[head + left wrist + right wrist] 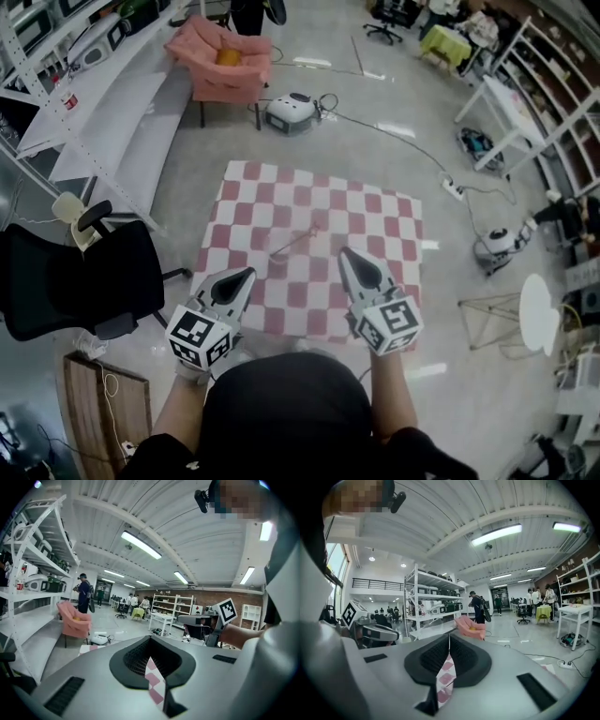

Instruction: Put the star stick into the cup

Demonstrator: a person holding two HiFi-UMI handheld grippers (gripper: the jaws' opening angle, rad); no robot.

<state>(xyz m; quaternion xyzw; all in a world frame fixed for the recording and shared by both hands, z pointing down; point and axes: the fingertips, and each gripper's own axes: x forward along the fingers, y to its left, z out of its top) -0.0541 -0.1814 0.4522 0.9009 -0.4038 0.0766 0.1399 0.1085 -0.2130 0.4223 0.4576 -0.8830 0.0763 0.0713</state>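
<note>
Hovering above a checkered mat (375, 216), with bare floor (441, 309) along its far and side edges.
Left gripper (244, 278) and right gripper (349, 257), both clenched on nothing, sit over its near half. The star stick (298, 240) lies mid-mat, just ahead between them.

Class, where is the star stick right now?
In the head view, the star stick lies near the middle of the checkered cloth, ahead of the left gripper and right gripper.

The person wears a black short-sleeved top (286, 412). The left gripper (250, 272) and right gripper (343, 252) have grey tapering shells, black ribbed fingers (135, 658) and cubes (200, 336) with black-and-white square markers.
</note>
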